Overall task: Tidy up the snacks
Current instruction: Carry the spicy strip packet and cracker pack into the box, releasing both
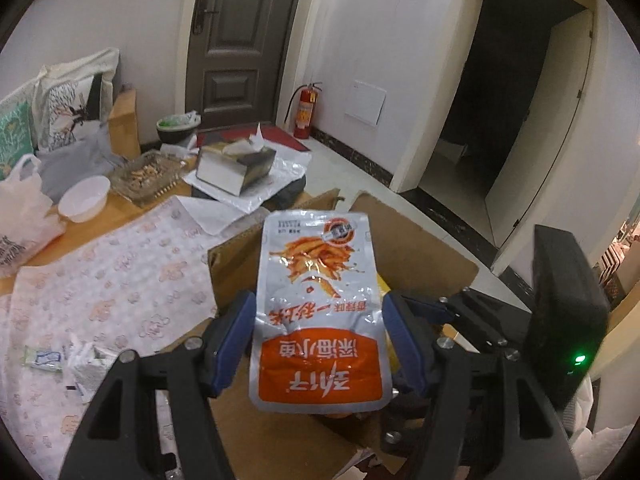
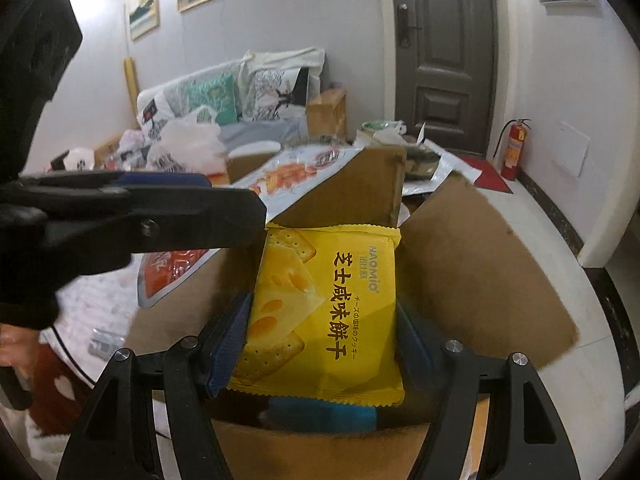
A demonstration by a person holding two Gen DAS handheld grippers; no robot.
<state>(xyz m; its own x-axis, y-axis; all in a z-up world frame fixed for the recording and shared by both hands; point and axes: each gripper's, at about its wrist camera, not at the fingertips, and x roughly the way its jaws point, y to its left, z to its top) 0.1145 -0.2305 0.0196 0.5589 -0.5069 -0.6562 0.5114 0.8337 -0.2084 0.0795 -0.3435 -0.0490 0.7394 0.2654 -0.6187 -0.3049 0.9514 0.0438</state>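
My left gripper (image 1: 318,340) is shut on a silver and orange fish snack pouch (image 1: 316,304), holding it upright above an open cardboard box (image 1: 420,256). The pouch also shows in the right wrist view (image 2: 288,180), with the left gripper's finger (image 2: 160,216) across it. My right gripper (image 2: 322,340) is shut on a yellow cheese cracker packet (image 2: 328,312) and holds it over the same box (image 2: 480,272). A blue packet (image 2: 332,412) lies inside the box beneath it.
A table with a patterned cloth (image 1: 100,280) carries a white bowl (image 1: 84,198), a glass tray (image 1: 148,176), a tissue box (image 1: 236,164) and small wrappers (image 1: 80,360). A sofa with cushions (image 2: 224,96), a door (image 1: 240,40) and a fire extinguisher (image 1: 306,110) stand behind.
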